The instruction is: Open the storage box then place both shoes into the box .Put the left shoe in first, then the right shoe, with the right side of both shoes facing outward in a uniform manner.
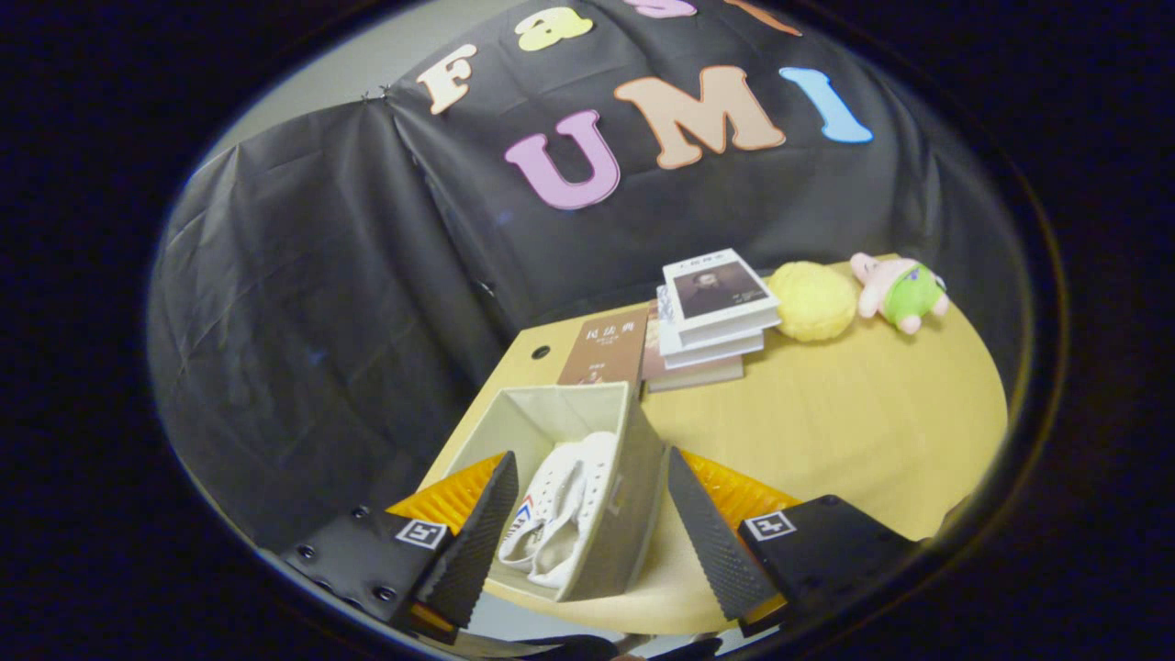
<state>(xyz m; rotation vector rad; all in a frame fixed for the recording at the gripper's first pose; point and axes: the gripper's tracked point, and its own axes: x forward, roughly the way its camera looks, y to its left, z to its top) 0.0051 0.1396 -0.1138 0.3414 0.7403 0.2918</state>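
Note:
A grey fabric storage box (617,514) stands open on the wooden table (826,431), right under my fingers. Two white shoes (558,514) lie side by side inside it, one showing a red and blue mark on its side. My gripper (587,542) hangs open above the box. One finger (477,542) is over the box's inside beside the shoes; the other finger (711,542) is outside the box's right wall. Nothing is held between them.
Beyond the box lie a brown book (604,349) and a stack of books (711,317). A yellow round plush (812,300) and a pink and green plush toy (900,292) sit at the table's far side. Bare tabletop lies right of the box.

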